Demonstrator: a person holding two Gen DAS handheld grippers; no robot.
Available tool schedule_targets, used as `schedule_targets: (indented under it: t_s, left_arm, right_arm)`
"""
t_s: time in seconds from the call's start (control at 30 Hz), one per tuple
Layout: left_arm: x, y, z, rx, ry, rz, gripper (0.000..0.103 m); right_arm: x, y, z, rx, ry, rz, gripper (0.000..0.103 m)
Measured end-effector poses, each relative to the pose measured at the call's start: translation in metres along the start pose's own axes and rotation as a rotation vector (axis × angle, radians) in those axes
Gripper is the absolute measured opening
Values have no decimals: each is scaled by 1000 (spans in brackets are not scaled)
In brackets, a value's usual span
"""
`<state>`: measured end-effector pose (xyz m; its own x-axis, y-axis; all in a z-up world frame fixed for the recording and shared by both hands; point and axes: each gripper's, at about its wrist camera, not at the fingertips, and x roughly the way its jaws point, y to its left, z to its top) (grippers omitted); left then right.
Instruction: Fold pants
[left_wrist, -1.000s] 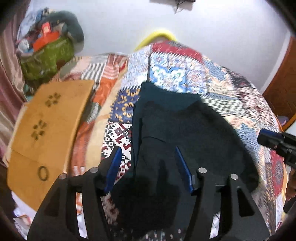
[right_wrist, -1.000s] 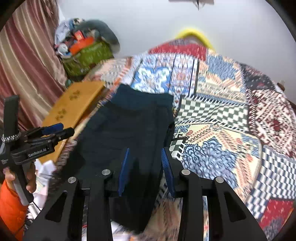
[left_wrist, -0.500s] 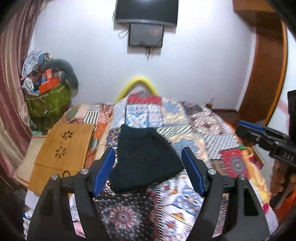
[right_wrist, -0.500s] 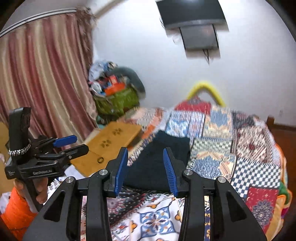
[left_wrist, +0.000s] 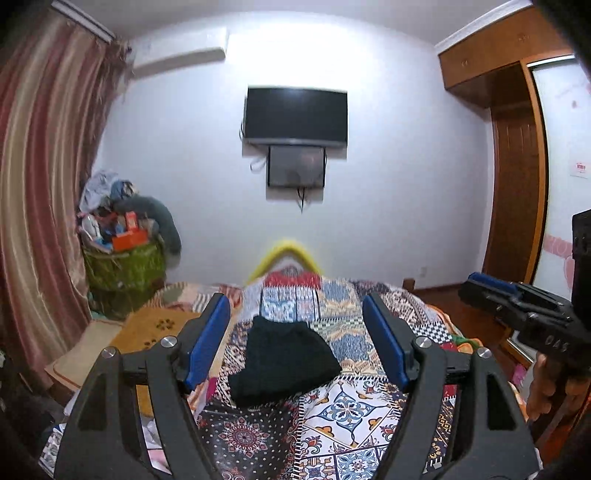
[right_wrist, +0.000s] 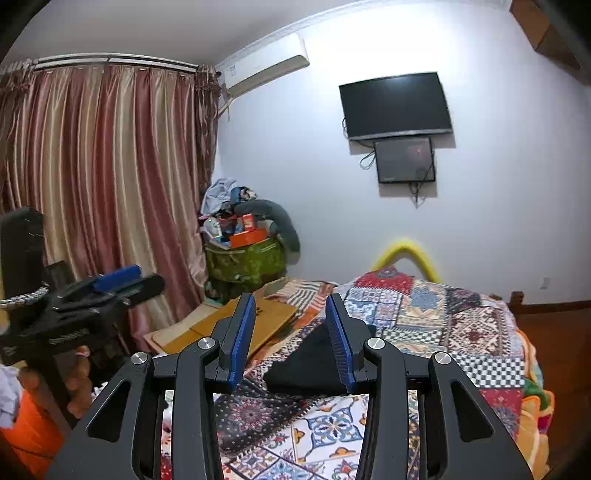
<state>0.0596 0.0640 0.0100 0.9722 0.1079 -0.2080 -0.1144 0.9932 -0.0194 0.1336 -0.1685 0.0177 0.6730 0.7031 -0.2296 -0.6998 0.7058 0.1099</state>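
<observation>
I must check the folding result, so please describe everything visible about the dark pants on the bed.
The pants are black or very dark, of soft matte cloth, folded into a compact, roughly trapezoid bundle, narrower at the far end. They lie flat on the patchwork quilt, near its left edge. Only the quilt touches them; neither claw holds them. Seams and pockets are too dark to discern.

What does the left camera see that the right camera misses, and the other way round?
Only the left view shows the wooden wardrobe with its mirrored door. Only the right view shows the full curtain width and the whole air conditioner. Both show the folded dark pants on the quilt, the TV, the green basket, the wooden board, and the other hand's tool.
</observation>
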Motion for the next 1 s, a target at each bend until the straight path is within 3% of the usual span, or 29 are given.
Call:
schedule_targets:
  t_s: [0.13,0.2,0.23,0.33,0.4,0.47,1.0]
  left_arm:
    - [-23,-7,-7,18,-66,22,92]
    - [-28,-8,-11,14,-69,19,98]
    - [-30,-8,-13,12,-66,17,101]
    - [-30,-9,-17,8,-62,22,103]
    - [-29,-9,-20,12,-52,25,103]
    - [-25,-8,-22,14,-44,23,103]
    - [-12,-4,-34,-8,-14,33,103]
  right_arm:
    - [-6,7,-7,-16,-13,-37,41]
    - [-9,9,-8,-12,-16,-45,65]
    - [-12,10,-10,-11,-26,-53,69]
    - [-13,12,-11,-25,-34,-70,79]
    - [-15,13,-11,-27,-42,-82,93]
    - [-16,14,-11,-34,-58,-101,98]
    - [-15,12,-22,-20,-44,-125,100]
